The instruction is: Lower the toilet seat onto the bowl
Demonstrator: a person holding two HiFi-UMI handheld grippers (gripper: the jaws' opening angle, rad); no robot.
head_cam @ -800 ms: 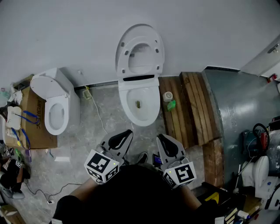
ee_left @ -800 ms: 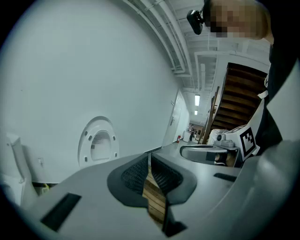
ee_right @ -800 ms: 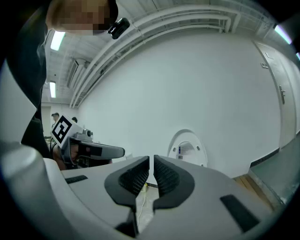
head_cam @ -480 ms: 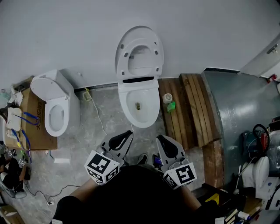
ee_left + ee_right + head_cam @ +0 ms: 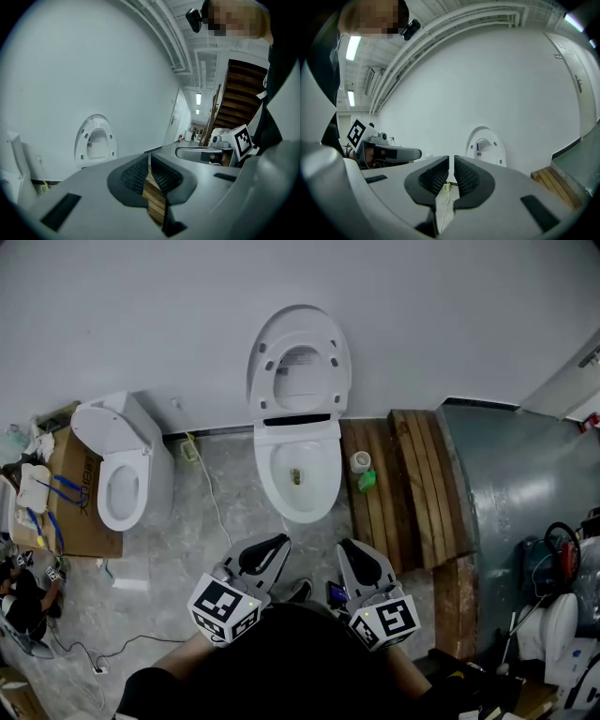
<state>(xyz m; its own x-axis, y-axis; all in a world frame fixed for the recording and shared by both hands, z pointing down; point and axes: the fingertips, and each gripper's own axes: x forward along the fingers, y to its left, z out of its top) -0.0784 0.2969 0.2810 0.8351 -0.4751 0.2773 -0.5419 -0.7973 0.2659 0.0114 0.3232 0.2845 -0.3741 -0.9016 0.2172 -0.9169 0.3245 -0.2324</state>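
Ahead stand two toilets (image 5: 300, 434) (image 5: 142, 474); left gripper (image 5: 279, 542) and right gripper (image 5: 345, 546) both pressed together.

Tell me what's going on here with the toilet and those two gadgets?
A person holds a two-jaw gripper in each hand, facing a white toilet bowl by the wall. Its toilet seat stands raised against the wall, not yet lowered. The left gripper and right gripper are both shut and empty, held short of the bowl and touching nothing. A second toilet sits off to the left.
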